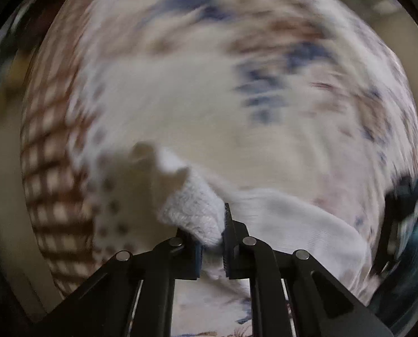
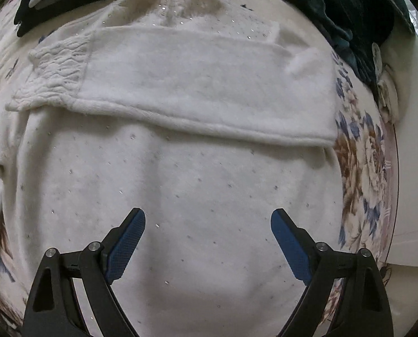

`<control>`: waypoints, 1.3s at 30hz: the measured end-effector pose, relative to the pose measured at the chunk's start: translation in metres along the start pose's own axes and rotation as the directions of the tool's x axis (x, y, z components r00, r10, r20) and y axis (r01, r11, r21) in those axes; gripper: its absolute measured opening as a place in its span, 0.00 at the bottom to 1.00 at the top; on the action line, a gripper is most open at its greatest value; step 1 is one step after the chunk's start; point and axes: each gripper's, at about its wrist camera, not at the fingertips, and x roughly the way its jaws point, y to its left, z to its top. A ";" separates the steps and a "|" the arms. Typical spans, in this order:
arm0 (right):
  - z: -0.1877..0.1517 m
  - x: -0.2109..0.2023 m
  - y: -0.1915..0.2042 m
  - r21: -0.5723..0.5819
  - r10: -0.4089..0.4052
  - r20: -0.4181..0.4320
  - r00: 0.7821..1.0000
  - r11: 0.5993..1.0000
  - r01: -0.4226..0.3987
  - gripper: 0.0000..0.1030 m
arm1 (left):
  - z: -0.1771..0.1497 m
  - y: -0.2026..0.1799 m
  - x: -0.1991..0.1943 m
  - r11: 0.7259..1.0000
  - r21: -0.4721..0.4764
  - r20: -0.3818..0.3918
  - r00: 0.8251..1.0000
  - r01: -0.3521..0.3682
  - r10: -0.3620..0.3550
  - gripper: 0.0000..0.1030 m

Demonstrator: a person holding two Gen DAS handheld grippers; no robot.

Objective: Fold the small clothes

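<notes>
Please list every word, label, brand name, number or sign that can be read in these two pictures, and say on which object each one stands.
There is no readable text in either view.
White sweater: only small sparkling dots, no label shows.
Floral cloth under it: flower pattern only.
Dark garments at the top: no print visible.
Left wrist view: strongly blurred; the left gripper holds white fabric, no writing can be made out.

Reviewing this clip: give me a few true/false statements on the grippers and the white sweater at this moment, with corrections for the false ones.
1. The left gripper is shut on fuzzy white fabric. True.
2. The right gripper is clamped on the white sweater. False: its jaws stand wide open above the sweater's body.
3. One sleeve lies folded across the sweater's chest. True.
4. The sweater lies on a bare wooden table. False: it lies on a floral cloth.
5. Dark clothes lie beyond the sweater's collar. True.
</notes>
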 end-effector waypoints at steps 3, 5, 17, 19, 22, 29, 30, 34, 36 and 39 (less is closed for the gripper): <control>-0.006 0.004 -0.018 0.029 0.030 -0.019 0.999 0.999 -0.029 0.90 | -0.013 -0.071 -0.028 0.967 0.255 0.100 0.994 0.009 -0.035 0.07; -0.007 0.005 -0.029 0.047 0.044 -0.020 0.999 0.998 -0.043 0.90 | -0.036 -0.108 -0.037 0.927 0.374 0.118 0.990 0.027 -0.076 0.07; -0.038 0.038 -0.164 0.319 0.082 -0.042 0.996 0.946 -0.064 0.90 | -0.317 -0.374 -0.026 0.400 0.858 -0.222 0.934 0.323 -0.279 0.07; -0.045 0.047 -0.196 0.374 0.078 -0.053 0.996 0.926 -0.052 0.90 | -0.368 -0.398 -0.016 0.313 0.891 -0.261 0.934 0.330 -0.244 0.10; -0.049 0.056 -0.233 0.436 0.111 -0.054 0.992 0.897 -0.076 0.90 | -0.420 -0.416 0.010 0.212 0.924 -0.298 0.947 0.318 -0.122 0.13; -0.039 0.058 -0.293 0.549 0.385 0.065 0.920 0.756 -0.355 0.90 | -0.390 -0.393 -0.003 0.207 0.939 -0.263 0.961 0.276 -0.089 0.91; -0.033 0.055 -0.295 0.547 0.433 0.091 0.897 0.731 -0.408 0.89 | -0.367 -0.381 -0.009 0.212 0.954 -0.193 0.975 0.213 -0.110 0.91; 0.010 0.040 -0.280 0.452 0.578 0.166 0.799 0.676 -0.582 0.59 | -0.283 -0.346 0.000 0.264 0.962 0.078 0.996 -0.066 -0.038 0.91; 0.040 0.038 -0.263 0.404 0.594 0.178 0.784 0.683 -0.609 0.59 | -0.238 -0.325 0.007 0.322 0.933 0.157 0.987 -0.160 0.034 0.91; 0.083 0.052 -0.234 0.364 0.625 0.151 0.766 0.685 -0.631 0.59 | -0.190 -0.298 0.008 0.425 0.871 0.228 0.969 -0.248 0.098 0.91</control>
